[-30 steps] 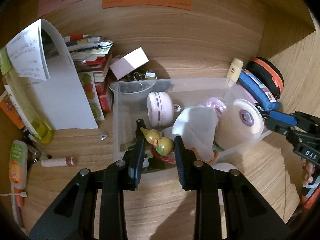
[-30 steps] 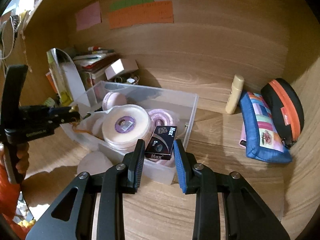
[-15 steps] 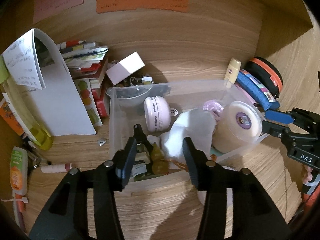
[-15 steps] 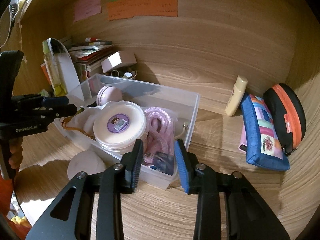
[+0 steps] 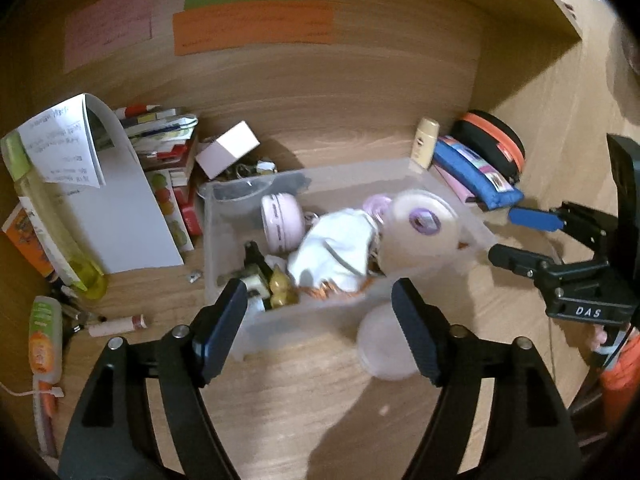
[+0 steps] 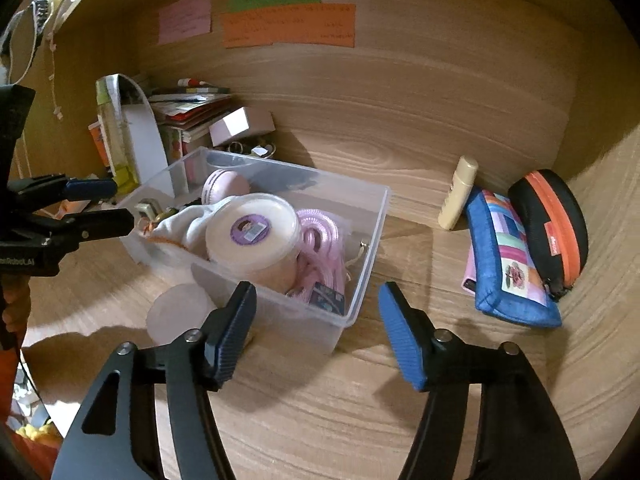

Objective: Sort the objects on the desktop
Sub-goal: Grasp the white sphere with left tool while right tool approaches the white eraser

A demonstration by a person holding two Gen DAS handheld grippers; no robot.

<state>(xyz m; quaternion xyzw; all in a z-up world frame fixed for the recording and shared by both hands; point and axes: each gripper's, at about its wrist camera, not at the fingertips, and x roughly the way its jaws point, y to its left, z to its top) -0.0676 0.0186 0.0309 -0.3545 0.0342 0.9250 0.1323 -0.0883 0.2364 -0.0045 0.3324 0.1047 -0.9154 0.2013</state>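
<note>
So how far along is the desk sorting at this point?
Partly done. The clear bin already holds a round tub, pink cord and a small dark box. Nothing is in hand: left tongs and right tongs are both open. The pencil case, tube and lip balm remain on the desk.

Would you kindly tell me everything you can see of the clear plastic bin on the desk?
The clear plastic bin is a rectangular, translucent, open-topped tub resting on the wooden desk. It holds a round cream tub with a purple label, a pink coiled cord, a white cloth, a pink round case and small trinkets. A round frosted lid lies against its near wall. Neither gripper touches it.
</note>
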